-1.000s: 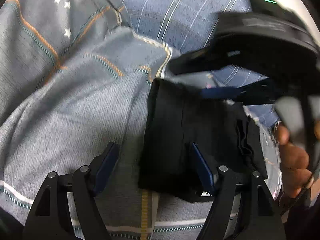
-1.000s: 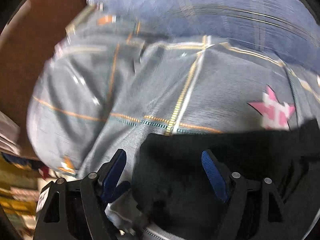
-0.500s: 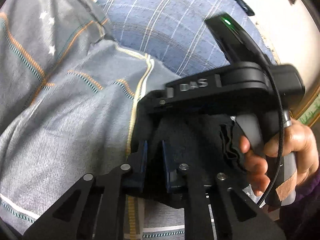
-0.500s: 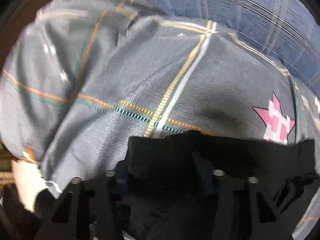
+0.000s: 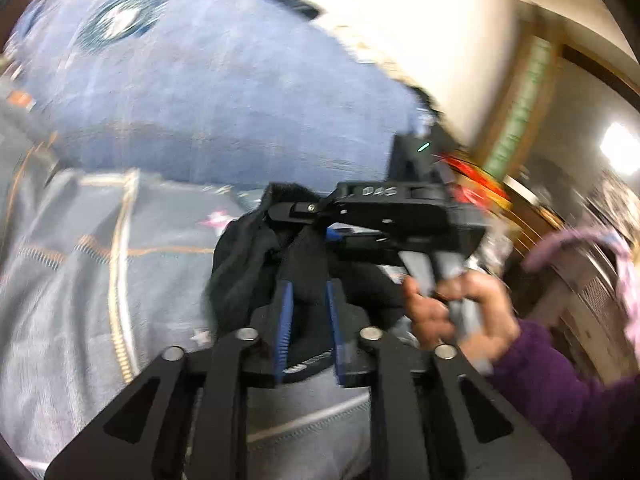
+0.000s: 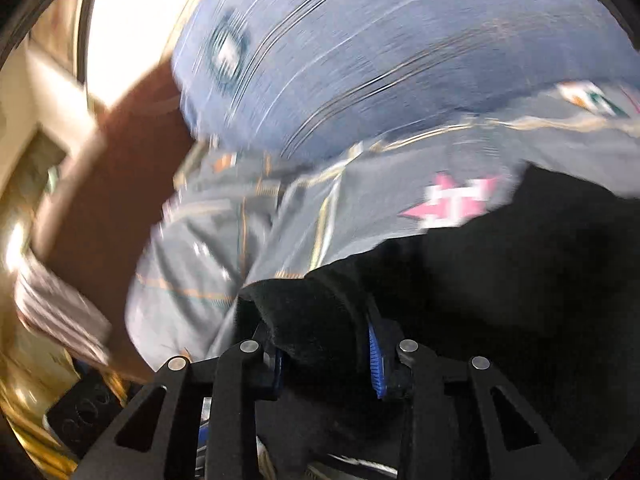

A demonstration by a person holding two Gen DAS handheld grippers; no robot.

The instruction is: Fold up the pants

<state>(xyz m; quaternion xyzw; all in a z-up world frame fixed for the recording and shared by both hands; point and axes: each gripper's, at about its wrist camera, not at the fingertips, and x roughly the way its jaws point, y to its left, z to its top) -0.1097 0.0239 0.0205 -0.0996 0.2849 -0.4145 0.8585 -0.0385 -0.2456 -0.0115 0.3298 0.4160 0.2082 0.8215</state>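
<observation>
The black pants (image 5: 248, 268) hang bunched above the grey patterned bedspread (image 5: 80, 280). My left gripper (image 5: 307, 292) is shut on a fold of the pants, its blue pads pressed to the cloth. My right gripper (image 5: 304, 216) shows just beyond it in the left wrist view, also clamped on the pants, with a hand on its handle. In the right wrist view my right gripper (image 6: 326, 344) is shut on a thick edge of the black pants (image 6: 520, 280), which fill the lower right. Both views are blurred.
A blue checked blanket (image 5: 200, 92) lies beyond the grey bedspread (image 6: 240, 240), which carries a pink star patch (image 6: 452, 202). A brown headboard (image 6: 104, 184) stands at the left in the right wrist view. A white wall (image 5: 400, 20) and room furniture lie to the right.
Both grippers went from open to shut on the pants. They have since lifted the pants off the bedspread, and both views have swung upward toward the wall.
</observation>
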